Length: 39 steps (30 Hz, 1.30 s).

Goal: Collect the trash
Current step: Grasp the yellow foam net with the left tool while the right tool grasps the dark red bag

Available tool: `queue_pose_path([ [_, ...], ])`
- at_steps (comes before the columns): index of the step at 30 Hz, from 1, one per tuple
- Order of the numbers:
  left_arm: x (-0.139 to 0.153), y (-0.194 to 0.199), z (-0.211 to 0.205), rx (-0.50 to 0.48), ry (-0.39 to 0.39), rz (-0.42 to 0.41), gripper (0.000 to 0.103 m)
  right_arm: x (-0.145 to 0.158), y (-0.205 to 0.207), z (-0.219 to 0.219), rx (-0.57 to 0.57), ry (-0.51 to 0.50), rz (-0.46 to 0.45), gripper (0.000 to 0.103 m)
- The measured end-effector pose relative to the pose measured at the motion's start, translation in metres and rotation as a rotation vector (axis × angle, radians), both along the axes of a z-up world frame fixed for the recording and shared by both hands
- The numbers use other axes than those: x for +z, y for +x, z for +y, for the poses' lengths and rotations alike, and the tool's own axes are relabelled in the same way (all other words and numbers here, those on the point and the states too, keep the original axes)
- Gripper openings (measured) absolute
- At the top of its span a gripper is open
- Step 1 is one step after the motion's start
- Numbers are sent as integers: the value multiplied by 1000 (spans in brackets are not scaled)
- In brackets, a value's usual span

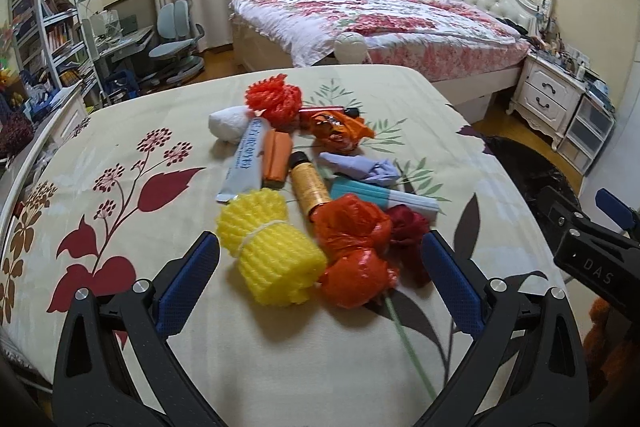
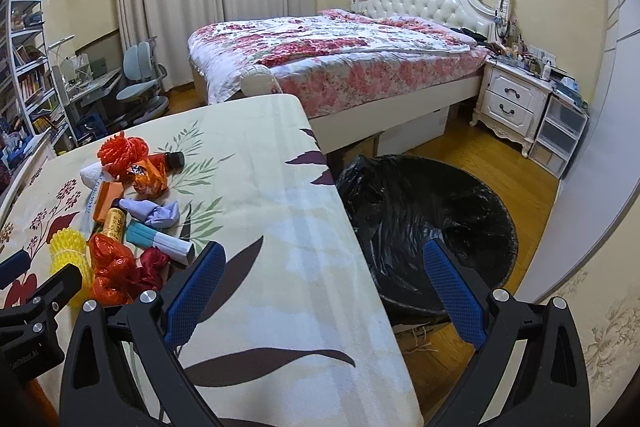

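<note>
The trash sits in a loose heap at the centre of the left wrist view, on the flowered table. The left gripper is spread wide and holds nothing; the yellow foam and the orange bag lie between its fingers. The right gripper is also wide open and empty, low in its own frame over the table edge, with the black-lined bin just beyond.

The risk is a double grab: foam and bag touch, so closing could catch both or squeeze one out sideways. The crinkled bag may slip. The bottle could roll if nudged.
</note>
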<state>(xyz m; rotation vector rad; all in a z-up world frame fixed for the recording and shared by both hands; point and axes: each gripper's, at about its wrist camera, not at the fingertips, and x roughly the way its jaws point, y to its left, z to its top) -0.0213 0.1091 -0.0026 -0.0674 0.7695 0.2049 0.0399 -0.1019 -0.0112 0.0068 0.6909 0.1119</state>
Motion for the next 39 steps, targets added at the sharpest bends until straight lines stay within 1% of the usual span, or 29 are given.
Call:
queue_pose_path([
  [5, -8, -1, 24, 47, -18, 25, 95, -4, 1, 9, 26, -7, 6, 96],
  [8, -12, 4, 32, 64, -37, 45, 90, -10, 2, 12, 31, -15, 21, 96],
  [11, -16, 8, 37, 70, -51, 53, 88, -11, 2, 13, 33, -20, 26, 96],
  [16, -22, 13, 38, 58, -64, 59, 88, -12, 0, 20, 48, -30, 30, 94],
  [19, -26, 17, 39, 52, -73, 68, 87, -13, -2, 25, 62, -41, 30, 90],
  [21, -30, 19, 41, 47, -78, 80, 79, -13, -3, 28, 72, -45, 32, 85],
  [22, -32, 19, 43, 43, -89, 88, 77, -13, -3, 29, 75, -45, 34, 85],
  [24, -36, 18, 48, 46, -110, 103, 70, -14, -3, 30, 81, -42, 41, 83],
  [29, -42, 10, 59, 56, -97, 120, 61, -17, -4, 35, 95, -43, 53, 80],
  [33, -44, 3, 68, 81, -103, 129, 60, -19, -5, 37, 101, -42, 58, 80],
  [35, -42, 2, 70, 87, -108, 120, 61, -19, -5, 38, 103, -41, 59, 80],
  [37, -36, 2, 67, 80, -106, 101, 65, -19, -5, 39, 105, -41, 60, 80],
  [38, -34, 3, 66, 76, -101, 90, 70, -18, -6, 39, 107, -41, 59, 80],
  [39, -31, 4, 64, 69, -92, 78, 70, -18, -7, 40, 108, -41, 58, 80],
])
